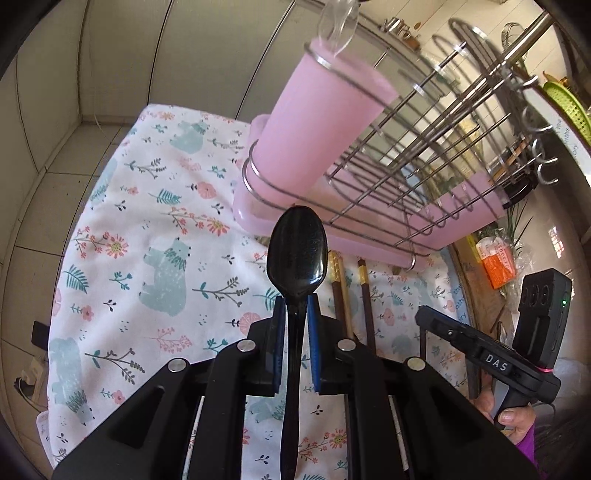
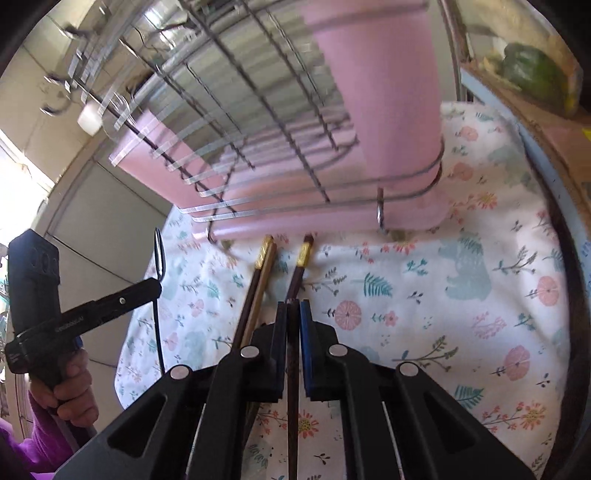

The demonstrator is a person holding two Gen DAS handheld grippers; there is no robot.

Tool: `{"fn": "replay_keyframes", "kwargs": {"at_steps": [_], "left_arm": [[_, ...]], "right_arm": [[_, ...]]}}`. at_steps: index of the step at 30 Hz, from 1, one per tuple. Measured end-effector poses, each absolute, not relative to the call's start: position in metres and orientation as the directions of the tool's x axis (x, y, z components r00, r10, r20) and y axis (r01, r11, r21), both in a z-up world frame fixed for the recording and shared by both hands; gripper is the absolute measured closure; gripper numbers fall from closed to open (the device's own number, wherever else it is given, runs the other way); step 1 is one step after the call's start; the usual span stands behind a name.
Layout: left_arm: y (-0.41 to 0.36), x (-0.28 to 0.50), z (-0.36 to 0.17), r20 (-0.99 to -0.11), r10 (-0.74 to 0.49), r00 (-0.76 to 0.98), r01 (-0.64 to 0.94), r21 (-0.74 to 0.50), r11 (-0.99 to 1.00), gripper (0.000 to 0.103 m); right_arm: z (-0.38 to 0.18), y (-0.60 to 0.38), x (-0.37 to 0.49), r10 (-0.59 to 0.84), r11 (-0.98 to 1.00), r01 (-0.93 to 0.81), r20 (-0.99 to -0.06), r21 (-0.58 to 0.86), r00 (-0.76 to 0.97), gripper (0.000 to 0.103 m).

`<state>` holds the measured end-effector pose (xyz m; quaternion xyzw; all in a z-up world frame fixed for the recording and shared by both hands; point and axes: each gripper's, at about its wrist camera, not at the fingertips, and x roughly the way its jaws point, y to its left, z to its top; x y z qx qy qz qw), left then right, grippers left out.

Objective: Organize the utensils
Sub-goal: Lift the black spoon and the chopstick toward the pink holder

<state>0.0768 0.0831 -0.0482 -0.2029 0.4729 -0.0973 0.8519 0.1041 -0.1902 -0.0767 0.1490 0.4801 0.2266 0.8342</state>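
Plainly, taken view by view:

Left wrist view, claw: the left gripper (image 1: pixel 295 306) is pinched on the neck of a black spoon (image 1: pixel 297 251), its blue pads pressed to either side of the thin handle, the bowl sticking up ahead of the tips.
Left wrist view, target: a pink utensil cup (image 1: pixel 317 122) stands in the wire ring at the end of the dish rack (image 1: pixel 424 155), above and ahead of the spoon; a clear plastic spoon (image 1: pixel 338 22) already sticks out of its top.
Left wrist view, risk: the grip is narrow and close to the bowl, so the long handle may pivot between the pads; a swing could knock the wire ring or the clear spoon instead of dropping into the cup.
Left wrist view, neighbour: the right gripper (image 1: pixel 421 314) sits low at the right, near enough that the two tools may clash if both head for the cup.

Right wrist view, claw: the right gripper (image 2: pixel 293 306) is pressed together on one dark chopstick (image 2: pixel 301 266), gold-banded end forward, over the floral cloth (image 2: pixel 461 295).
Right wrist view, leftovers: two more chopsticks (image 2: pixel 258 280) lie just beside the held one, touching each other.
Right wrist view, risk: the round, slim stick may roll or slide out of the pads; lifting may also drag the neighbours along the cloth toward the pink drip tray (image 2: pixel 295 221).
Right wrist view, blur: the rack is smeared, so its clearance is hard to judge.
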Motion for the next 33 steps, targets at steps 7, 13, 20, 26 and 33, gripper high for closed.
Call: {"fn": "replay_keyframes", "kwargs": {"at_steps": [7,13,20,26,33], "left_arm": [[0.076,0.067,-0.029,-0.695,-0.351,0.628,0.011,-0.444,0.896,0.092],[0.073,0.057,-0.014,-0.641,-0.333,0.692,0.029,-0.435,0.900,0.092],[0.074,0.054,-0.008,-0.612,-0.320,0.723,0.033,-0.432,0.901,0.092],[0.073,0.053,-0.003,-0.593,-0.307,0.744,0.040,-0.419,0.907,0.092],[0.067,0.052,-0.003,-0.592,-0.292,0.751,0.055,-0.384,0.922,0.092]], "right_arm": [[-0.044,-0.211,0.093,0.523,0.847,-0.259,-0.639,0.464,0.565,0.097],[-0.026,-0.215,0.085,0.500,0.856,-0.270,-0.574,0.440,0.648,0.097],[-0.004,-0.222,0.070,0.460,0.876,-0.284,-0.497,0.390,0.736,0.097],[0.004,-0.227,0.061,0.432,0.884,-0.279,-0.426,0.376,0.795,0.097],[-0.010,-0.226,0.066,0.390,0.908,-0.257,-0.446,0.330,0.805,0.097]]}}
